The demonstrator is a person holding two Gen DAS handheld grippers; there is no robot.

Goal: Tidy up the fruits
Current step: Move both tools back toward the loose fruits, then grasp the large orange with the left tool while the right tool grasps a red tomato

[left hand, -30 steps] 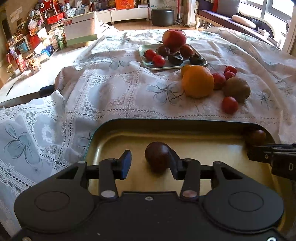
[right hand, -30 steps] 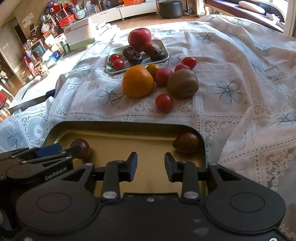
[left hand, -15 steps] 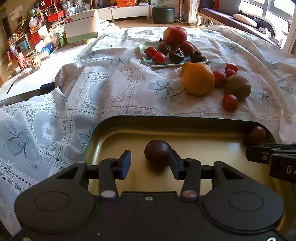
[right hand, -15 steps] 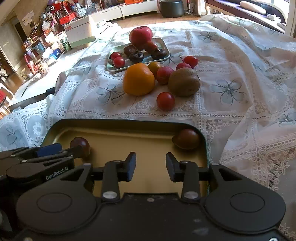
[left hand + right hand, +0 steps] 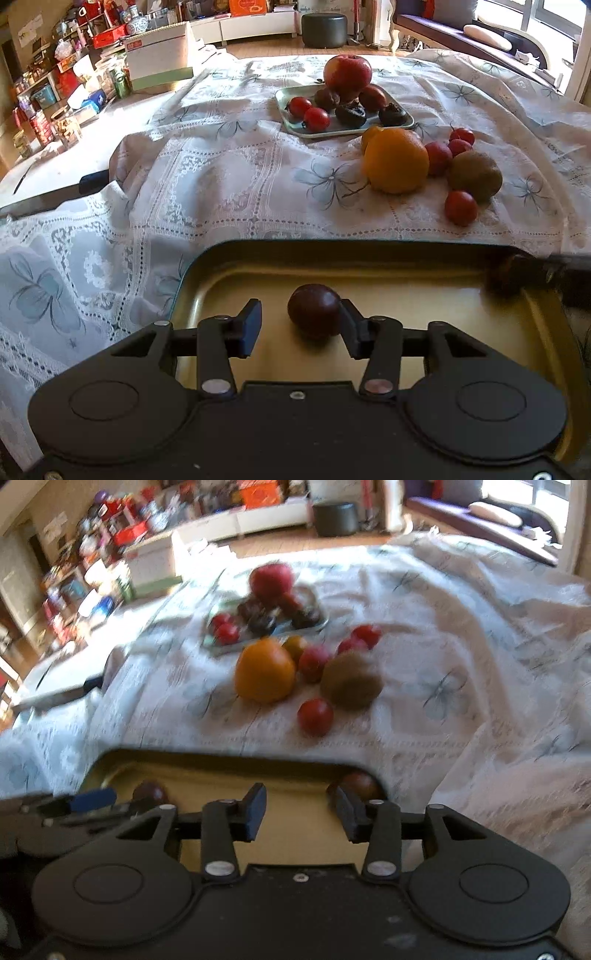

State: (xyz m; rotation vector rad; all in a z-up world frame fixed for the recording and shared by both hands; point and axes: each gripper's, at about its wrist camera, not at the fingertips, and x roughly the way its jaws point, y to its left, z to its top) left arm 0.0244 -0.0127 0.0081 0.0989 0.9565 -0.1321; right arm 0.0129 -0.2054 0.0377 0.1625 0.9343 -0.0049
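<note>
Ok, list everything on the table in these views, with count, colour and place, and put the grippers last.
tablecloth: one, white lace with grey-blue flowers, covering the table
near tray: one, tan with dark rim, closest to the cameras
dark tomatoes: two, deep red-brown, in the near tray
far tray: one, pale green, far side
apple: one, red, on the far tray
orange: one, orange, on the cloth
kiwi: one, brown, right of the orange
cherry tomato: one, red, in front of the kiwi
left gripper: black, open, one finger against a dark tomato
right gripper: black, jaws opening, nothing between them
</note>
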